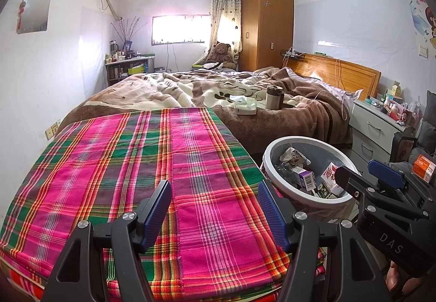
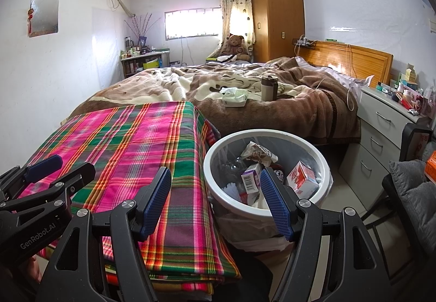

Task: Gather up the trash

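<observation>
A white round trash bin (image 2: pixel 218 163) lined with a clear bag stands on the floor beside the bed; it also shows in the left wrist view (image 1: pixel 268 150). It holds a red-and-white carton (image 2: pixel 302 179), a purple barcode box (image 2: pixel 250 179) and crumpled paper (image 2: pixel 259 152). My left gripper (image 1: pixel 215 212) is open and empty over the pink plaid cloth (image 1: pixel 136 165). My right gripper (image 2: pixel 215 204) is open and empty, at the bin's near left rim. A white tissue pack (image 2: pixel 234 97) and a brown cup (image 2: pixel 269 88) sit on the bed blanket.
The plaid cloth (image 2: pixel 130 144) covers the bed's near end. A white nightstand (image 2: pixel 387 122) with clutter stands right of the bin. A grey-cushioned chair (image 2: pixel 414 193) is at far right. A wooden wardrobe (image 2: pixel 278 13) and a teddy bear (image 2: pixel 235 44) are at the back.
</observation>
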Demonstrator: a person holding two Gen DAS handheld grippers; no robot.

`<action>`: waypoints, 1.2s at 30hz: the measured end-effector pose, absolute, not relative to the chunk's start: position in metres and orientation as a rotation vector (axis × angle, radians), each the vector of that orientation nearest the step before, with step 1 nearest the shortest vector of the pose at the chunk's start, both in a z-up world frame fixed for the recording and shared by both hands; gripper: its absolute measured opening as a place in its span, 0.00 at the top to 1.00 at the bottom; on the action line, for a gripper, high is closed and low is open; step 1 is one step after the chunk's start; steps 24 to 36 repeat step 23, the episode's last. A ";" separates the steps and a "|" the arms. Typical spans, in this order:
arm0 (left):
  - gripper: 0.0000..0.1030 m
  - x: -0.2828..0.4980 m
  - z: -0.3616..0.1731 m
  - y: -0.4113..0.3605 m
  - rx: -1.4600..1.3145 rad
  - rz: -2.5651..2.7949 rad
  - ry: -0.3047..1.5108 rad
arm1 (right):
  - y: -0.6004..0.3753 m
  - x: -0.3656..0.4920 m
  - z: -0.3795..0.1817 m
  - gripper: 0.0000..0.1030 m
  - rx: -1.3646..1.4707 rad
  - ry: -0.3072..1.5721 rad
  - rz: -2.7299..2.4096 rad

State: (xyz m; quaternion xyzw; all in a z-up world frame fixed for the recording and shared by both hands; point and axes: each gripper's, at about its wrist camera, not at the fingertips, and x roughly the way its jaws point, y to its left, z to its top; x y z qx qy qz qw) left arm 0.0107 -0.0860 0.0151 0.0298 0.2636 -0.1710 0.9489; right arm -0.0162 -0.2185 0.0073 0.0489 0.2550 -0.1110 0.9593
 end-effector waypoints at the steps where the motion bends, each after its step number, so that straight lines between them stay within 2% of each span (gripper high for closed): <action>1: 0.36 0.011 0.015 -0.086 0.060 -0.347 0.536 | -0.218 -0.016 0.007 0.33 0.099 0.517 -0.226; 36: 0.36 0.011 0.011 -0.088 0.057 -0.341 0.536 | -0.217 -0.016 0.007 0.33 0.098 0.517 -0.226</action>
